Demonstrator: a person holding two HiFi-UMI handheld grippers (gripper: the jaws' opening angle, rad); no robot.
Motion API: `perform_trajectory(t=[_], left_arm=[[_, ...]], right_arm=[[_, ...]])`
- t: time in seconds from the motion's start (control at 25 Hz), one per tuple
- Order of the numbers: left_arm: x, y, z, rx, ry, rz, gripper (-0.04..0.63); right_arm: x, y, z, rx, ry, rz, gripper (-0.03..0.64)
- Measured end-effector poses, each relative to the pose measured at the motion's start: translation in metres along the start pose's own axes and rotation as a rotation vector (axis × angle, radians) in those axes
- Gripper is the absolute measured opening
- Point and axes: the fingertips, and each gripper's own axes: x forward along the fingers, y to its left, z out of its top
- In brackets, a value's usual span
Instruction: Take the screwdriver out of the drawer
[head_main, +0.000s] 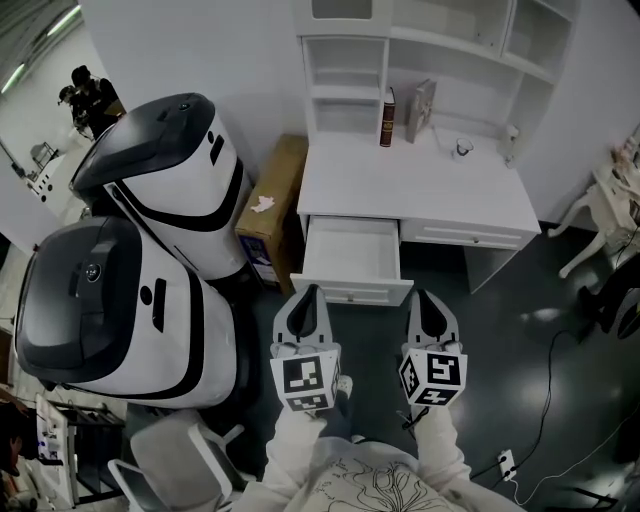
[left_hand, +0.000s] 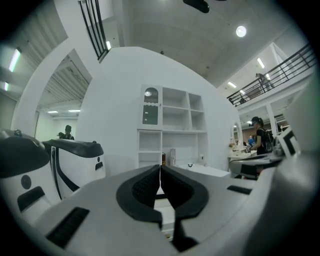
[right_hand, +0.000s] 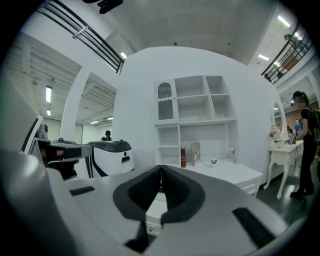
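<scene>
The room is showing white walls and a dark grey floor (head_main: 500, 300). At the left, two large white-and-black rounded machines (head_main: 150, 200) are standing beside a brown cardboard box (head_main: 275, 195). Right of the box, a white wooden desk (head_main: 420, 190) with a shelf unit is presenting its left white drawer (head_main: 350, 258) pulled out, evidently to give access. No screwdriver is showing in the drawer's visible bare interior, so its whereabouts cannot be confirmed. The left hand-held gripper (head_main: 308, 292) is hovering just before the drawer front, jaws pressed together on nothing. The right hand-held gripper (head_main: 425, 296) is hanging alongside, likewise closed and empty. Both are pointing at the desk, apparently for an approach.
</scene>
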Motion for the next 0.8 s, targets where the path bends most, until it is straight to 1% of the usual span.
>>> perform_trajectory(t=[0.4, 0.6, 0.8], left_arm=[[0.087, 0.037, 0.015, -0.003, -0.013, -0.036, 0.008], [0.115, 0.050, 0.006, -0.007, 0.000, -0.047, 0.008], [0.132, 0.059, -0.007, -0.022, 0.039, -0.050, 0.008]], right_arm=[[0.086, -0.001, 0.017, 0.008, -0.005, -0.027, 0.003], [0.114, 0.000, 0.010, 0.014, 0.008, -0.044, 0.003], [0.134, 0.003, 0.002, 0.021, 0.042, -0.038, 0.003]])
